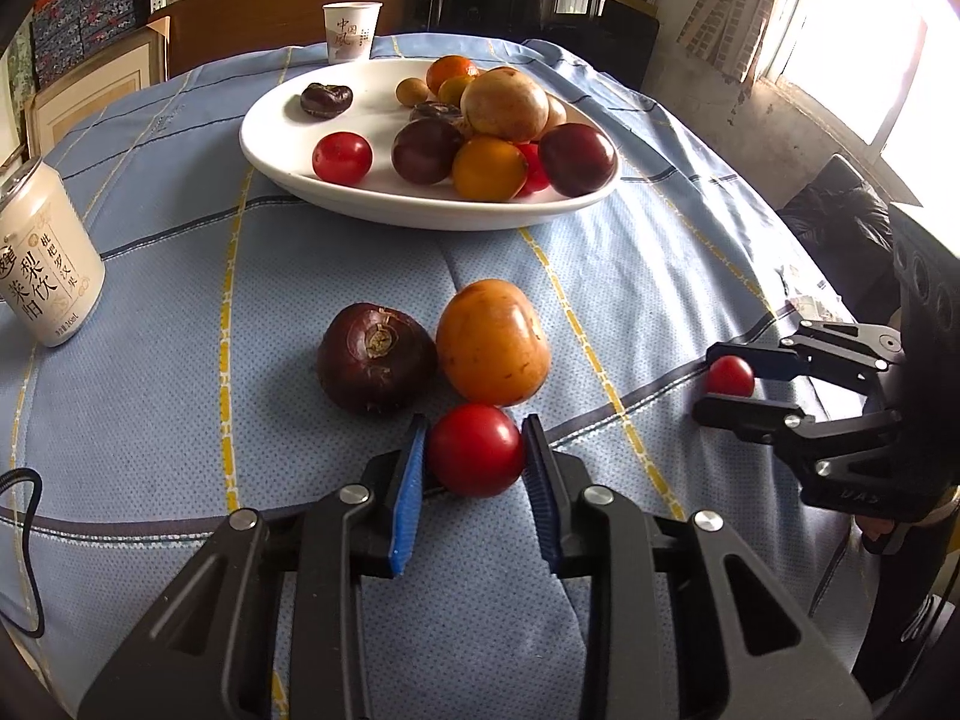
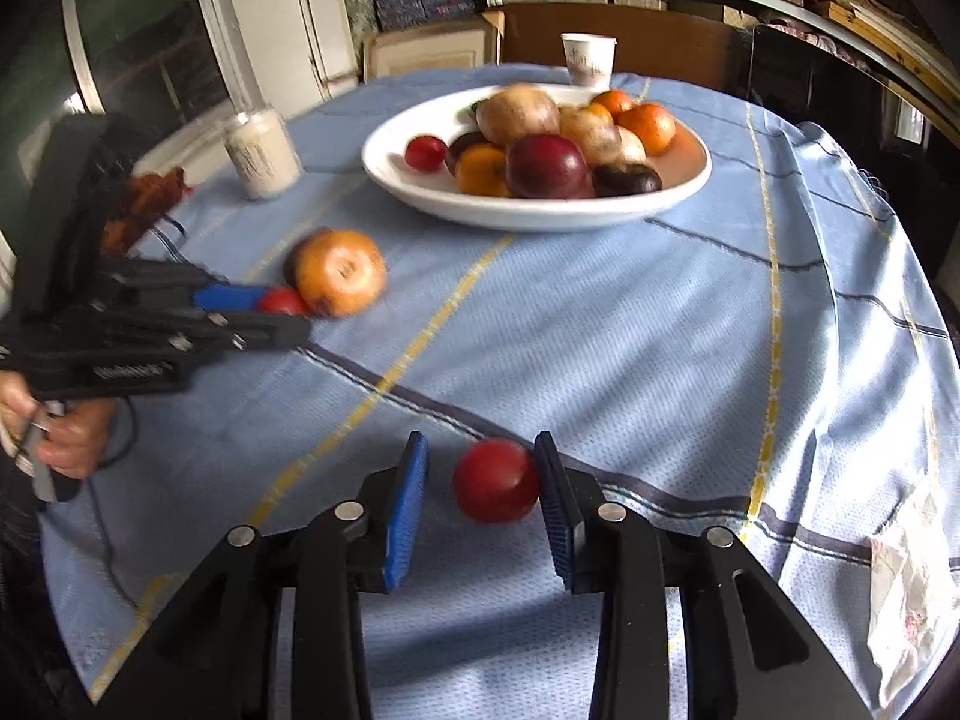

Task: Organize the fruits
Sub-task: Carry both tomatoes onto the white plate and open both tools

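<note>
My left gripper (image 1: 474, 450) is shut on a red tomato (image 1: 475, 449) resting on the blue tablecloth; both blue pads touch it. Just beyond it lie an orange persimmon (image 1: 492, 341) and a dark chestnut-like fruit (image 1: 375, 358). My right gripper (image 2: 480, 480) is open around a second red tomato (image 2: 495, 480), which touches the right pad with a gap on the left. The same gripper (image 1: 729, 378) and tomato (image 1: 729, 375) show in the left wrist view. A white plate (image 1: 288, 147) holds several fruits.
A white drink can (image 1: 45, 264) stands at the left, and a paper cup (image 1: 351, 31) stands behind the plate. A black cable (image 1: 24, 480) lies at the table's left edge. A crumpled white paper (image 2: 906, 594) lies at the table's right edge.
</note>
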The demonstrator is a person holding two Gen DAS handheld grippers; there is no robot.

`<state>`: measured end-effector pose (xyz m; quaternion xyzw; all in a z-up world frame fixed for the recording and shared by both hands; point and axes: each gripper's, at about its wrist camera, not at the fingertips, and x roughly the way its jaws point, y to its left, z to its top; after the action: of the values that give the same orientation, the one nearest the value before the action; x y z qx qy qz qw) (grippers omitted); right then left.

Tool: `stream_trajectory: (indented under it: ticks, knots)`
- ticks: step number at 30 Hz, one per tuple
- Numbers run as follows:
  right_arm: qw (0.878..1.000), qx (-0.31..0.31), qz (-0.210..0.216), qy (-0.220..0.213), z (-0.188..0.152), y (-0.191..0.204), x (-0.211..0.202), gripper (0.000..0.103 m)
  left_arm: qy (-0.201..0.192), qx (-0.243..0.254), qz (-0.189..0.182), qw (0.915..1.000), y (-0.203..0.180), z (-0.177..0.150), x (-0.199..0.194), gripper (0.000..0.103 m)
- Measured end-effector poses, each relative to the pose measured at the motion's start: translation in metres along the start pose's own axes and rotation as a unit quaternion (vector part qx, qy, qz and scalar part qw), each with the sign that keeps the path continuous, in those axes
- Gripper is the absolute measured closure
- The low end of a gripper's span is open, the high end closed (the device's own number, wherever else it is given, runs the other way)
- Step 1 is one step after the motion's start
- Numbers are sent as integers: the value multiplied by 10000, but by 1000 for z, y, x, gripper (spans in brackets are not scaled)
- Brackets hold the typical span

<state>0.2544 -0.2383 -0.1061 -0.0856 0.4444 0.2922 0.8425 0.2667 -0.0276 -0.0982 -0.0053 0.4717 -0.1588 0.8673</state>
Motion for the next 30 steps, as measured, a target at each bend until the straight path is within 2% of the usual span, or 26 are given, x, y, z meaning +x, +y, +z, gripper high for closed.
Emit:
stream_trajectory:
  ticks: [3, 5, 11, 15, 17, 23, 27, 30]
  knots:
    - [10000, -31, -15, -4, 0, 0, 1, 67, -1, -1, -2, 10000, 0, 0, 0, 72]
    - [10000, 24, 8, -22, 0, -3, 0, 77, 0, -6, -10, 10000, 0, 0, 0, 72]
    - [9994, 193, 247, -161, 1, -8, -3, 78, -34, 25, -45, 10000, -1, -2, -3, 73]
    - [9983, 164, 417, -373, 3, -5, -10, 78, -233, 80, 89, 9997, -2, -4, -14, 73]
    - [9987, 47, 173, -485, 8, 3, -11, 78, -298, 60, 122, 9995, 0, -4, -17, 73]
    - [9979, 109, -205, -605, 25, 17, -11, 78, -402, -174, 106, 9990, 13, -3, -25, 73]
    - [9958, -100, -497, -762, 52, 30, -12, 78, -580, -373, 67, 9976, 22, -2, -35, 73]
    - [9909, -95, -675, -1157, 82, 30, -11, 78, -872, -525, 144, 9947, 29, 0, -50, 73]
